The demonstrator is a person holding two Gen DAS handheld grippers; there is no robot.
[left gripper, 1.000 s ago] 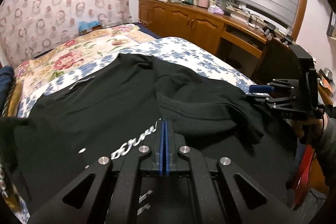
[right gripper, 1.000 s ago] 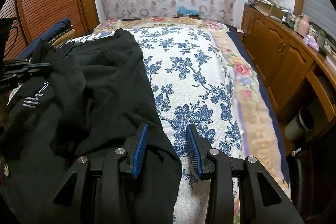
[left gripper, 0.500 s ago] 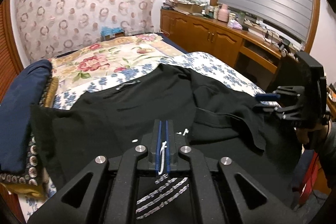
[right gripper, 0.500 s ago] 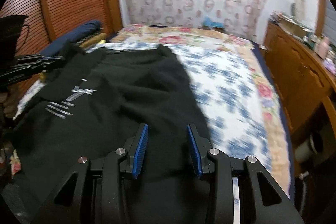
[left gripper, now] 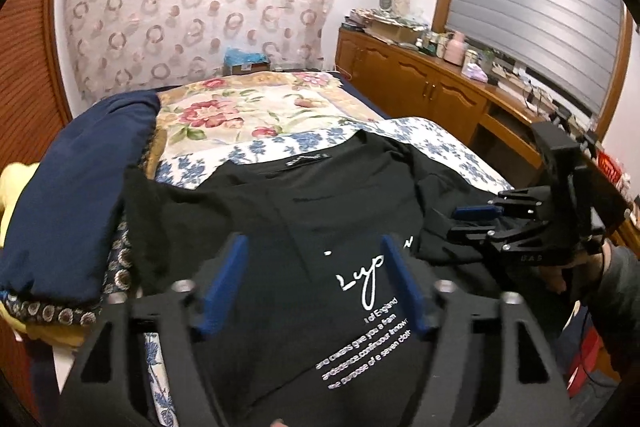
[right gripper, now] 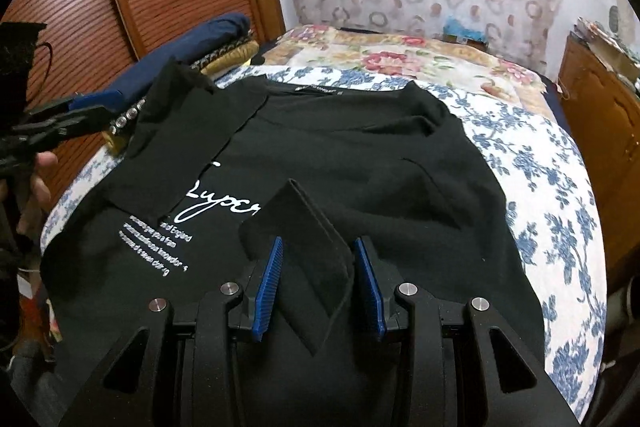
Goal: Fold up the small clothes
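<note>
- currently the sleeves are judged to be in the course of being folded in over the chest of the black t-shirt (right gripper: 380,163), which is spread face up on the bed (right gripper: 540,155).
- the collar (right gripper: 320,91) is turned toward the far end of the bed, while the hem is hidden under the tools at the near edge.
- the left gripper (left gripper: 313,241) is seen with its jaws opening; nothing is caught between the blue pads, and only the white print (left gripper: 368,283) shows through the gap below them.
- the left sleeve (right gripper: 180,131) is laid slantwise over the start of the print, toward the left edge of the bed, just beside the navy bedding (left gripper: 80,187).
- the right gripper (right gripper: 319,242) is held half open, with the right sleeve flap (right gripper: 308,223) standing between its pads; no squeeze on the cloth can be made out, so it is read as released rather than clenched.
- to do the step well, that flap should be pinched near its cuff, carried toward the print and laid flat, so that its fold runs parallel to the shirt's side.
- the left sleeve should be matched in angle, and both should be smoothed before the hem is brought up toward the collar.
- bunching near the right shoulder is judged the likeliest fault, since creases are already gathered there.
</note>
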